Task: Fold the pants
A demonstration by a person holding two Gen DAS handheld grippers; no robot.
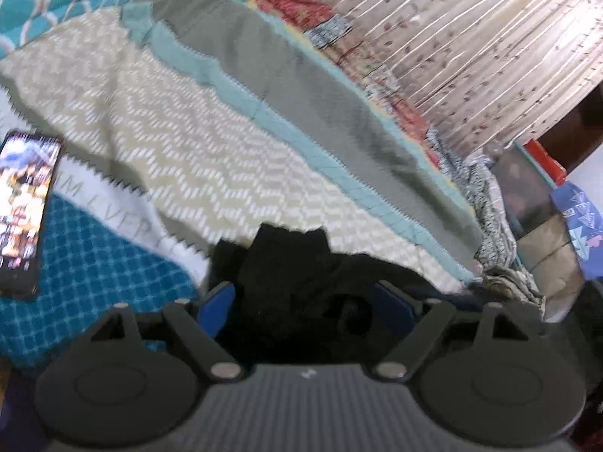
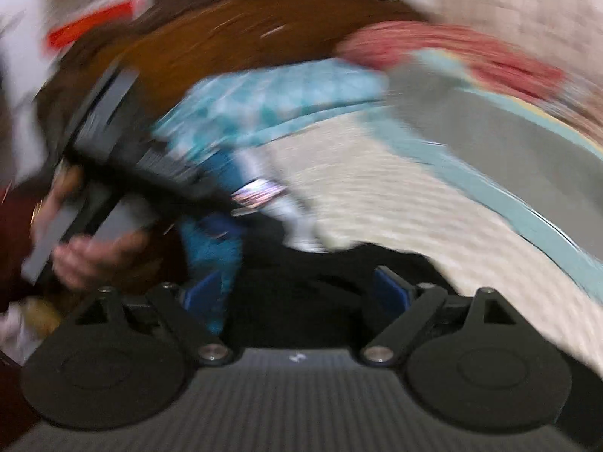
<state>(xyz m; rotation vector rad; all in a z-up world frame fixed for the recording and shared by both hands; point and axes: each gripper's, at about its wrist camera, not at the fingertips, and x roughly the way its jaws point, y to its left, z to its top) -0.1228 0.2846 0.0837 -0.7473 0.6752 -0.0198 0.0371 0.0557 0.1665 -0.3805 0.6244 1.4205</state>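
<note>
The black pants (image 1: 290, 263) lie bunched on the bed, right in front of my left gripper (image 1: 305, 301). Its blue pads (image 1: 220, 301) stand wide apart with the dark cloth between them, and neither pad presses on it. The right wrist view is badly blurred. My right gripper (image 2: 297, 293) is open too, with the black pants (image 2: 301, 278) lying low between its spread fingers. At the left of that view a person's hand (image 2: 94, 256) holds the other gripper's dark body.
A lit phone (image 1: 22, 207) lies on the teal part of the bedspread at the left. The beige chevron bedspread (image 1: 188, 132) stretches ahead. Crumpled clothes (image 1: 490, 207) are piled along the bed's far edge by a curtain (image 1: 471, 37). A brown headboard (image 2: 245, 26) stands behind.
</note>
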